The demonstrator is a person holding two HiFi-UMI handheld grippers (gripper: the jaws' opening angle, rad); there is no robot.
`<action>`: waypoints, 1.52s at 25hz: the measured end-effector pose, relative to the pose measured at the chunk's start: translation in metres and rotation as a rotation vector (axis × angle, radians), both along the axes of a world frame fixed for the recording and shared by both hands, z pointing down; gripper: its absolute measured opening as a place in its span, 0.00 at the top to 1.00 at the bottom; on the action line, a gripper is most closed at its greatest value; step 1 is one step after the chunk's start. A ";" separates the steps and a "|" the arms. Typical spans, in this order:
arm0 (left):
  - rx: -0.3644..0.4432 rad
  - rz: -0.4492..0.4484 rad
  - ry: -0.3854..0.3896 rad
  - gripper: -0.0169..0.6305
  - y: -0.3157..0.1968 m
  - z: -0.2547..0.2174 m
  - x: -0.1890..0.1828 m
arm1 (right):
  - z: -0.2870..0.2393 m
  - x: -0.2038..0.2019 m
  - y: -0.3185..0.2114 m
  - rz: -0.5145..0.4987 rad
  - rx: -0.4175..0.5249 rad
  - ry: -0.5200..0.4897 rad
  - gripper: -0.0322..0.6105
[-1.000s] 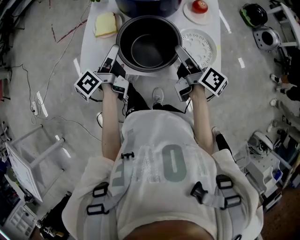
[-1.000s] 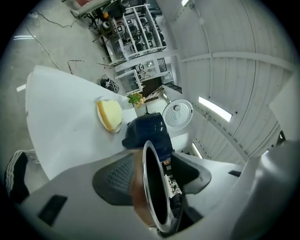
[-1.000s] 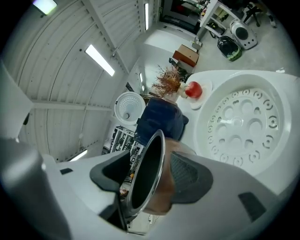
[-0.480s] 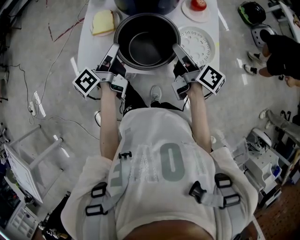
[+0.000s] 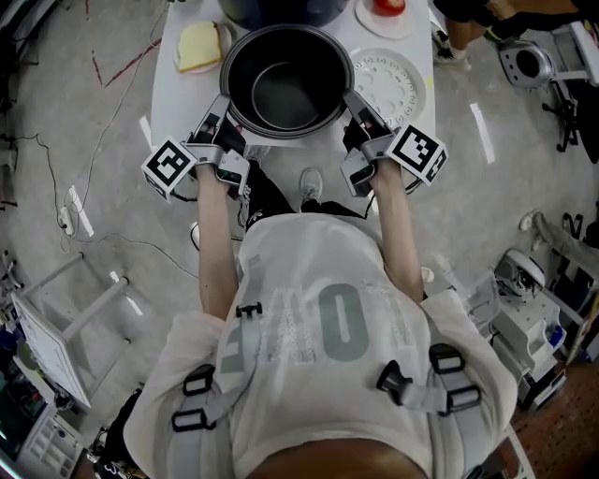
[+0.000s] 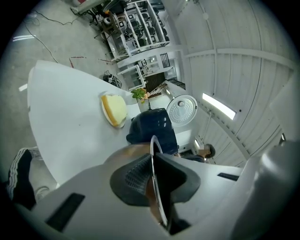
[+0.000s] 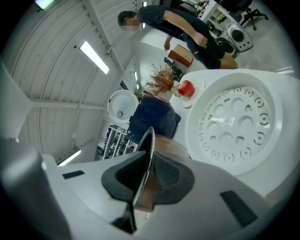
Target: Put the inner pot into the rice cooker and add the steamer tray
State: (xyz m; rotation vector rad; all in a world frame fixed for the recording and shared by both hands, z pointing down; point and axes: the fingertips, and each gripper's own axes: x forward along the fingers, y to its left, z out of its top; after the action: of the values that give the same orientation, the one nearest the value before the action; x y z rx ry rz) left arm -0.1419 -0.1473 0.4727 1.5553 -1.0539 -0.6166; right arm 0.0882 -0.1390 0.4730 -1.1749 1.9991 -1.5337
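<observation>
Dark metal inside and bright along its rim, the inner pot (image 5: 285, 89) is at the near edge of the white bench (image 5: 178, 108) in the head view, straight in front of the person. The left gripper (image 5: 222, 112) meets the pot's rim on its left side and the right gripper (image 5: 357, 106) meets it on its right. Beyond the pot, the dark blue rice cooker (image 5: 281, 7) is cut off by the top edge. The white steamer tray (image 5: 386, 86) lies flat just right of the pot. A plate with a yellow slab (image 5: 199, 45) sits at the pot's far left, and a red fruit (image 5: 388, 5) on a small dish at the far right.

In the left gripper view, the fingers (image 6: 132, 180) have just been closing and now pinch the pot's thin rim (image 6: 157, 187), with one ribbed dark pad outside the wall and the other inside. Ahead, the rice cooker stands on the bench with its white lid (image 6: 182, 108) raised, and the yellow slab's plate is left of it.

In the right gripper view, the fingers (image 7: 168, 177) have likewise just been closing and now clamp the opposite rim (image 7: 143, 164) between them. The steamer tray, holes facing up, lies close on the right, and the rice cooker is ahead with the red fruit beside it. A person (image 7: 180, 23) bends over in the background.
</observation>
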 end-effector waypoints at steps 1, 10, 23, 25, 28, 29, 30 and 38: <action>0.001 -0.001 0.002 0.91 0.000 0.000 0.000 | 0.001 0.000 0.000 -0.001 -0.002 0.001 0.89; -0.002 -0.001 -0.029 0.91 0.000 0.000 -0.001 | 0.002 -0.001 0.000 -0.018 -0.010 -0.004 0.89; 0.059 0.017 -0.149 0.91 -0.003 -0.020 -0.001 | 0.001 -0.004 0.000 -0.055 0.004 0.082 0.88; 0.071 0.013 -0.156 0.91 -0.002 -0.023 -0.001 | -0.001 -0.005 -0.002 -0.064 0.021 0.092 0.88; 0.093 0.006 -0.161 0.91 0.004 -0.032 -0.003 | -0.011 -0.006 0.002 -0.079 0.053 0.109 0.88; 0.104 0.005 -0.168 0.91 0.007 -0.036 -0.003 | -0.017 -0.007 0.005 -0.086 0.066 0.117 0.88; 0.118 0.003 -0.180 0.91 0.011 -0.042 -0.004 | -0.022 -0.008 0.007 -0.093 0.081 0.125 0.88; 0.252 -0.008 -0.235 0.91 0.026 -0.089 -0.002 | -0.071 -0.008 0.010 -0.138 0.198 0.145 0.88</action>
State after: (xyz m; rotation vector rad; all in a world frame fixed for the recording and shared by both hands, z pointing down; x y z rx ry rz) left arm -0.1437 -0.1208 0.3834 1.8788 -1.1934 -0.5997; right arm 0.0803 -0.1292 0.4020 -1.1172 2.3103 -1.3062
